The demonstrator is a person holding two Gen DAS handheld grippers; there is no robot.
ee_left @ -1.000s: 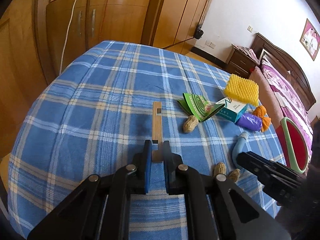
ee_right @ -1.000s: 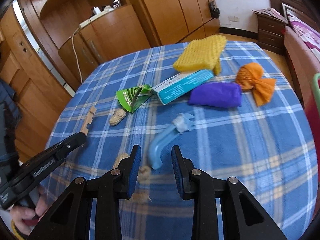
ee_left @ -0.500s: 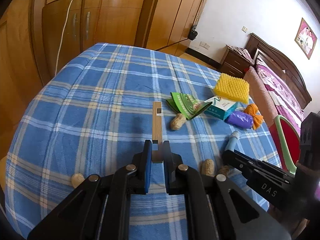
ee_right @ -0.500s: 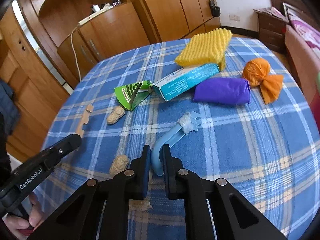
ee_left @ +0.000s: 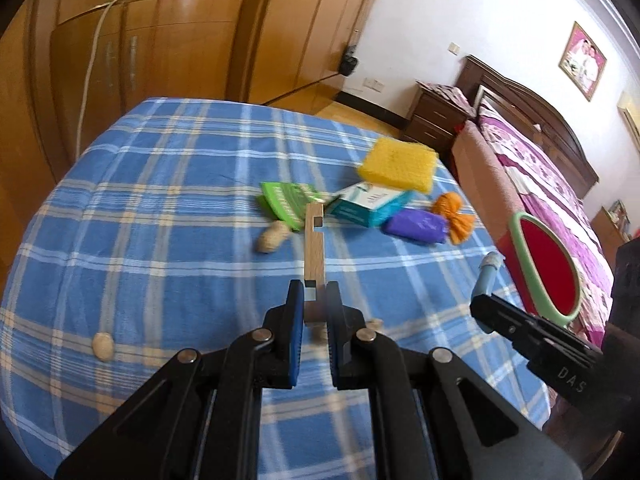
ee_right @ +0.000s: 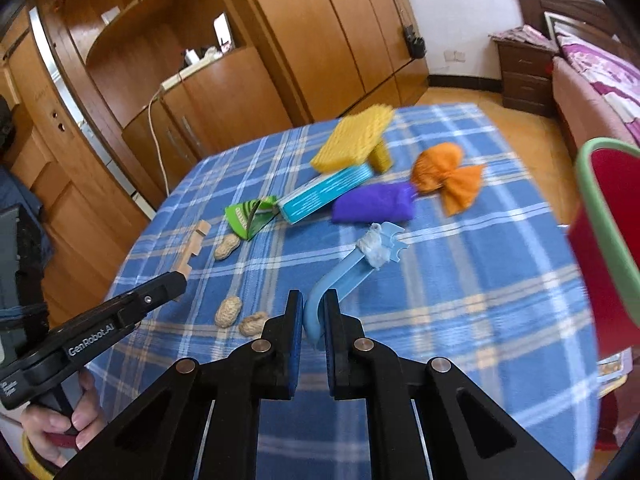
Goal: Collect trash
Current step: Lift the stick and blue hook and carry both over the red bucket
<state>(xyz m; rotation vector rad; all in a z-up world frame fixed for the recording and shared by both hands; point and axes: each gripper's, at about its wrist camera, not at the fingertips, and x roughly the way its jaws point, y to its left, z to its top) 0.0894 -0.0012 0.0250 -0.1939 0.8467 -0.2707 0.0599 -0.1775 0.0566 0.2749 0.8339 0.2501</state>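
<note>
Plaid tablecloth (ee_right: 460,320), three peanuts (ee_right: 228,311), two tongs (ee_right: 310,320)

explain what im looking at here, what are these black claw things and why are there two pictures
They are handheld grippers, one in each of a person's hands, each carrying a camera that looks along its fingers. One picture comes from each. The left gripper is shut on a notched wooden stick. The right gripper is shut on a curved blue plastic piece. On the blue checked tablecloth lie peanuts, a green wrapper, a teal box, a yellow sponge, a purple pouch and an orange net bag. A red bin stands at the right.
</note>
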